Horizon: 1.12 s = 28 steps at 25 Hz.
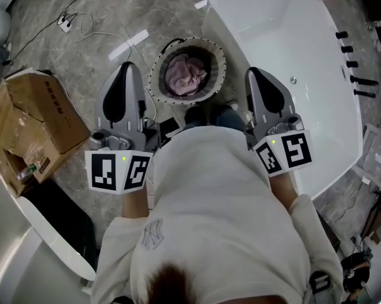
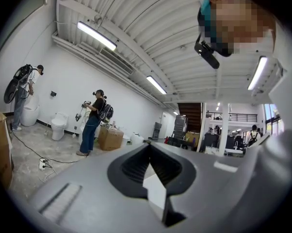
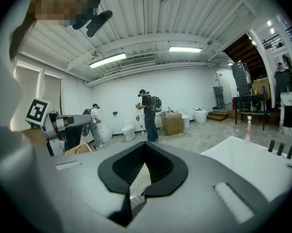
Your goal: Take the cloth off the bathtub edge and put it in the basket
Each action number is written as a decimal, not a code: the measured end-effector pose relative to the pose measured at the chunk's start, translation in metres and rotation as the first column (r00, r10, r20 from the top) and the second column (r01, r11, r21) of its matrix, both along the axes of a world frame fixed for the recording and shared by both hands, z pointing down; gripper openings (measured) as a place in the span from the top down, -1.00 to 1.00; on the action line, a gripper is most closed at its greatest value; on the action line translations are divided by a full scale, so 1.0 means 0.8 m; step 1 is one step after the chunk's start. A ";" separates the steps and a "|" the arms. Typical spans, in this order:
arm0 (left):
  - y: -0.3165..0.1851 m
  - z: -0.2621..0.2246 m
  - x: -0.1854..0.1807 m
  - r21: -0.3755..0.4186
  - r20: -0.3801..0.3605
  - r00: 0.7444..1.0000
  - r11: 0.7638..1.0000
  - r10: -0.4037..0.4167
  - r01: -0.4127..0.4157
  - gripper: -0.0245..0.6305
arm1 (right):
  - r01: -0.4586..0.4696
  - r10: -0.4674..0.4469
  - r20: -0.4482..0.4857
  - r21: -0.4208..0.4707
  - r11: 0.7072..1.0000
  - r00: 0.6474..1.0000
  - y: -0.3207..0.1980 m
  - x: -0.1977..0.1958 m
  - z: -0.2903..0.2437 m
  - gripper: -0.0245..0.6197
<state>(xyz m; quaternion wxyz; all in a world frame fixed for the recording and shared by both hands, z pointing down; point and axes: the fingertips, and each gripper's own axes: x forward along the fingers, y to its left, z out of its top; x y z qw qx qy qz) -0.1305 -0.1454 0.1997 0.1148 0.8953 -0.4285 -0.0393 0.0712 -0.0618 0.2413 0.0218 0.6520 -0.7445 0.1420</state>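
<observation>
The pink cloth [image 1: 185,75] lies crumpled inside the round basket [image 1: 157,62], which stands on the floor just left of the white bathtub [image 1: 285,37]. No cloth shows on the tub's edge. My left gripper [image 1: 125,66] hangs level to the left of the basket, jaws shut with nothing between them; in the left gripper view the left gripper [image 2: 149,146] has its tips meeting. My right gripper [image 1: 254,73] hovers over the tub's near rim, right of the basket, also shut and empty. The right gripper [image 3: 145,144] shows closed pads in the right gripper view, with the bathtub [image 3: 248,159] beyond.
A torn cardboard box [image 1: 35,128] sits on the floor at the left. A second white tub [image 1: 48,230] curves along the lower left. Black tap fittings [image 1: 355,65] line the bathtub's far rim. A cable and power strip [image 1: 67,23] lie on the floor. People [image 3: 148,113] stand far off.
</observation>
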 end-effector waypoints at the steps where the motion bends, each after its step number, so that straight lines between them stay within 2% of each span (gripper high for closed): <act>1: 0.000 0.000 -0.001 -0.002 0.000 1.000 1.000 0.000 0.000 0.78 | -0.003 0.003 -0.001 -0.007 1.000 1.000 0.005 0.001 0.002 0.93; 14: 0.019 0.011 0.005 -0.013 0.048 0.998 0.999 0.048 -0.047 0.78 | -0.045 0.045 0.008 -0.035 0.998 0.999 0.043 0.002 0.015 0.93; 28: 0.026 0.023 0.000 -0.039 0.054 0.997 0.997 0.062 -0.060 0.78 | -0.082 0.082 -0.018 -0.033 0.996 0.996 0.047 0.011 0.014 0.93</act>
